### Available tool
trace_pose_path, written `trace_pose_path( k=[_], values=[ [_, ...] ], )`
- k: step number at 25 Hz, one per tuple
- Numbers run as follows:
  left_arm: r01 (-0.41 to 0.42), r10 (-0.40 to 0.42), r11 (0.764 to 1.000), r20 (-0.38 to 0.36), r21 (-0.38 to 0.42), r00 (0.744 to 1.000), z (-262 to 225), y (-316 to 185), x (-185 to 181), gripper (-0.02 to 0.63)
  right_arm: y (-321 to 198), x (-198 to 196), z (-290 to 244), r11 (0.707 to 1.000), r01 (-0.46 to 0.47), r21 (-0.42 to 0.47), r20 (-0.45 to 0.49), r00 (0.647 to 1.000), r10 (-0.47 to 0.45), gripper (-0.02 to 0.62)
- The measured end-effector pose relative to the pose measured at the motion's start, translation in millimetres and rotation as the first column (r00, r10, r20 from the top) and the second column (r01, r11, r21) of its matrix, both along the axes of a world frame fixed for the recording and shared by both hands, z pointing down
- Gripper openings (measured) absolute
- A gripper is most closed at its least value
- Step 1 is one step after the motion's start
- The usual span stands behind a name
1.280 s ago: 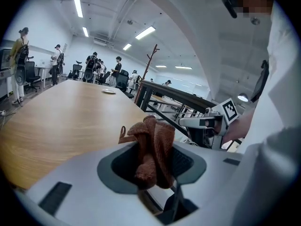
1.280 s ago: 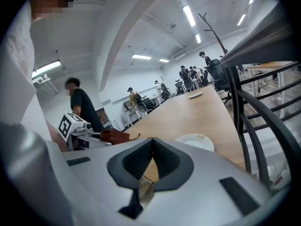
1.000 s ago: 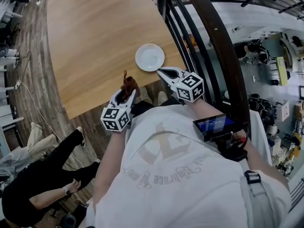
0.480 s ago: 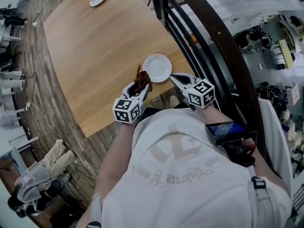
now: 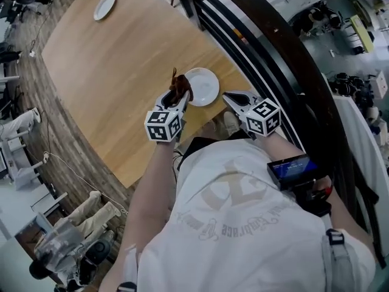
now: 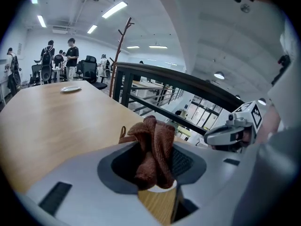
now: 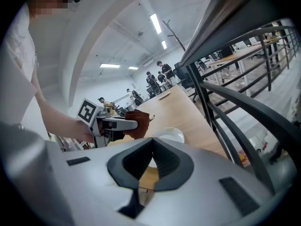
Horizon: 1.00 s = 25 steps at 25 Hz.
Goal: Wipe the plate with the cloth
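Note:
A white plate (image 5: 202,86) lies on the wooden table (image 5: 121,72) near its close corner by the railing. My left gripper (image 5: 177,97) is shut on a crumpled brown cloth (image 5: 180,87) at the plate's left rim. In the left gripper view the cloth (image 6: 154,149) bulges up between the jaws, with a sliver of the plate (image 6: 162,188) below it. My right gripper (image 5: 234,99) hangs just off the table's edge, right of the plate, jaws shut with nothing in them. The right gripper view shows the plate (image 7: 168,135), the cloth (image 7: 138,124) and my right gripper (image 7: 150,143).
A dark metal railing (image 5: 267,47) runs along the table's right side, close to my right gripper. A second small plate (image 5: 104,6) sits at the table's far end. People stand around office chairs (image 6: 89,69) beyond the table; a person's legs (image 5: 85,215) are on the floor at left.
Both grippers have moved forward toward the plate. The left one has carried the cloth from in front of the table edge up to the plate's left rim.

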<state>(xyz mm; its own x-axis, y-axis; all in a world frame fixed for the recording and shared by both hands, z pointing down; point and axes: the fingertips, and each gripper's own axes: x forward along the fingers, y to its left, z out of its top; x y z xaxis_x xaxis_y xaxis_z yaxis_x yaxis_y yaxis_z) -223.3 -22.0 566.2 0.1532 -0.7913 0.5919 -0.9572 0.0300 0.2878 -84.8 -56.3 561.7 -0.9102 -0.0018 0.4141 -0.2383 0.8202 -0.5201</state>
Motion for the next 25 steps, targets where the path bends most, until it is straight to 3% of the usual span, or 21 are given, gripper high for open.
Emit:
trace_pose_path(
  k=[12, 17, 25],
  values=[
    [-0.052, 0.059, 0.994, 0.075, -0.092, 0.995, 28.1, -62.5, -7.1, 0.169, -16.8, 39.7, 2.7, 0.992, -0.127, -0.018, -0.019, 0.992, 0.127, 0.014],
    [-0.117, 0.129, 0.985, 0.091, -0.125, 0.987, 39.6, -81.5, 13.7, 0.170, -21.2, 60.6, 7.2, 0.980, -0.196, -0.041, -0.032, 0.980, 0.195, 0.014],
    [-0.254, 0.263, 0.960, 0.076, -0.115, 0.962, 39.7, -103.2, 68.6, 0.170, -28.7, 81.8, 8.4, 0.966, -0.253, -0.053, -0.038, 0.967, 0.251, 0.014]
  ],
)
